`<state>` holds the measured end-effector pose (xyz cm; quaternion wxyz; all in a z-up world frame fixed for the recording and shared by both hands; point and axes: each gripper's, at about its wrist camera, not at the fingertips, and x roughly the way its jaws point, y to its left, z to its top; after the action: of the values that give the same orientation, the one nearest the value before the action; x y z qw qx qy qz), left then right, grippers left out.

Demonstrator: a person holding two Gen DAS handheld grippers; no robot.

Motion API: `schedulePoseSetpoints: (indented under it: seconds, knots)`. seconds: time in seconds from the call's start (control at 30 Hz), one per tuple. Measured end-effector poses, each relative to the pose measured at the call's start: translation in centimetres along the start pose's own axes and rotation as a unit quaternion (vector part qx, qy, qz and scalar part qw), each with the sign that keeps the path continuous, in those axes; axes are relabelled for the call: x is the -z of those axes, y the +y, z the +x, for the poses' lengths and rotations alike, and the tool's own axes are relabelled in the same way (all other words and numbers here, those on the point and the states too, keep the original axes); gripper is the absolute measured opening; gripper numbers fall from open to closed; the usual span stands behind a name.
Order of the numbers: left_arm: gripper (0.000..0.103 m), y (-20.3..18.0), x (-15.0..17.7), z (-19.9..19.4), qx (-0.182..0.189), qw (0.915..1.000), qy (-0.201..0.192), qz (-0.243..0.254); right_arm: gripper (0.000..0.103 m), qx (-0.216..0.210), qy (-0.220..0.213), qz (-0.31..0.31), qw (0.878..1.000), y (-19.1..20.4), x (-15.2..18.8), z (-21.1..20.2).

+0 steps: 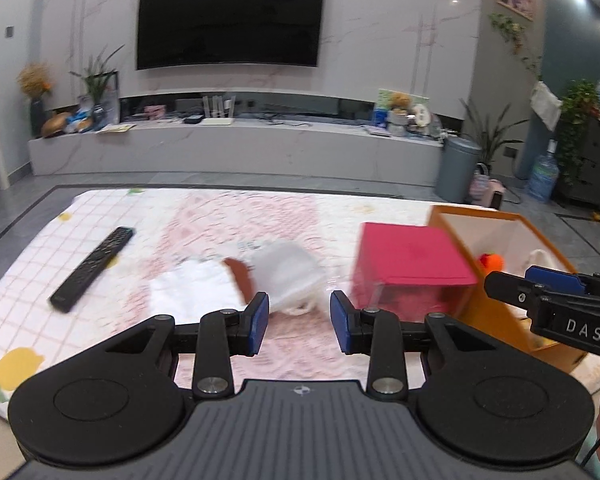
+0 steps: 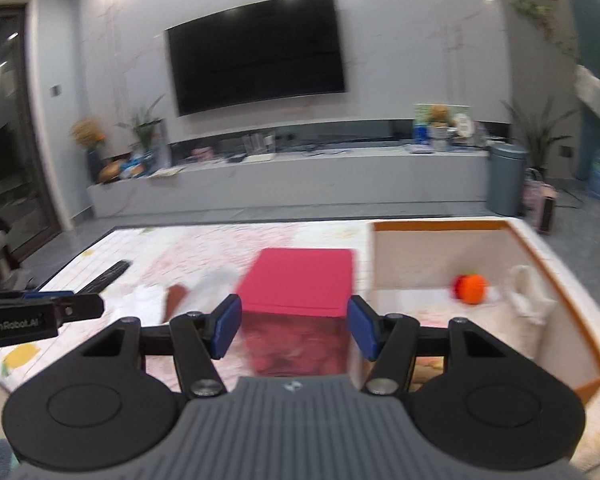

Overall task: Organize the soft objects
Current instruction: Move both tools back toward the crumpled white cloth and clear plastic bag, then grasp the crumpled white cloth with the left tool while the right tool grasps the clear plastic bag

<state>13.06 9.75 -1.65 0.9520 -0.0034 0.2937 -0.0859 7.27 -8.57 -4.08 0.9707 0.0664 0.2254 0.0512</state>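
Note:
A white soft bag-like object (image 1: 288, 272) lies on the patterned table cloth, with a brown piece (image 1: 240, 276) and a white cloth (image 1: 192, 292) to its left. My left gripper (image 1: 299, 322) is open just in front of it. An orange box (image 2: 480, 292) with white inside holds an orange plush (image 2: 471, 289) and a white soft item (image 2: 528, 296). A clear box with a pink lid (image 2: 300, 282) stands left of it. My right gripper (image 2: 294, 328) is open and empty in front of the pink-lidded box; it also shows in the left wrist view (image 1: 540, 284).
A black remote (image 1: 94, 268) lies on the left of the table. The table cloth (image 1: 228, 216) covers the table, with its far edge toward a TV stand (image 1: 236, 148). A grey bin (image 1: 458, 168) stands on the floor beyond.

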Motion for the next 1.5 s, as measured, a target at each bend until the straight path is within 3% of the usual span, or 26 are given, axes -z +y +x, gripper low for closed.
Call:
schedulePoseSetpoints:
  seconds: [0.33, 0.47, 0.57, 0.63, 0.87, 1.03, 1.17, 1.27, 1.33, 1.37, 1.4, 1.47, 1.5]
  knots:
    - [0.04, 5.2, 1.4, 2.1, -0.014, 0.9994, 0.029, 0.013, 0.058, -0.056, 0.041, -0.077, 0.995, 7.0, 1.3, 5.6]
    - [0.044, 6.7, 1.7, 5.0, -0.022, 0.9968, 0.068, 0.036, 0.057, -0.061, 0.054, -0.128, 0.988, 8.5, 1.5, 8.4]
    - [0.056, 7.7, 2.0, 6.9, -0.029, 0.9949, 0.083, 0.049, 0.057, -0.059, 0.055, -0.161, 0.984, 9.3, 1.4, 10.3]
    - [0.071, 8.3, 1.9, 7.8, -0.022, 0.995, 0.085, 0.047, 0.057, -0.061, 0.054, -0.181, 0.98, 9.9, 1.3, 11.5]
    - [0.072, 8.7, 2.8, 11.9, -0.018, 0.9885, 0.112, 0.1, 0.057, -0.066, 0.061, -0.243, 0.966, 12.1, 1.6, 16.4]
    - [0.072, 9.0, 3.6, 14.5, -0.019, 0.9849, 0.133, 0.109, 0.062, -0.068, 0.078, -0.268, 0.958, 13.4, 2.3, 19.7]
    - [0.072, 9.1, 4.2, 15.1, -0.02, 0.9843, 0.133, 0.114, 0.068, -0.065, 0.1, -0.25, 0.961, 13.6, 2.7, 21.8]
    - [0.063, 9.5, 4.5, 15.2, -0.024, 0.9842, 0.135, 0.112, 0.067, -0.069, 0.116, -0.236, 0.962, 13.5, 3.2, 23.0]
    - [0.05, 9.6, 4.6, 15.0, -0.021, 0.9858, 0.128, 0.107, 0.062, -0.075, 0.121, -0.23, 0.963, 13.4, 3.5, 23.3]
    - [0.045, 9.7, 4.6, 14.9, -0.016, 0.9867, 0.124, 0.103, 0.053, -0.078, 0.123, -0.227, 0.963, 13.4, 3.6, 23.4]
    - [0.032, 9.8, 4.6, 14.7, -0.009, 0.9875, 0.122, 0.099, 0.042, -0.085, 0.129, -0.221, 0.963, 13.3, 3.7, 23.5]
    - [0.024, 9.9, 4.6, 14.5, -0.003, 0.9882, 0.119, 0.096, 0.03, -0.099, 0.144, -0.21, 0.962, 13.2, 4.0, 23.8]
    - [0.02, 9.9, 4.6, 14.4, -0.003, 0.9887, 0.115, 0.095, 0.018, -0.102, 0.152, -0.21, 0.96, 13.3, 4.1, 23.9]
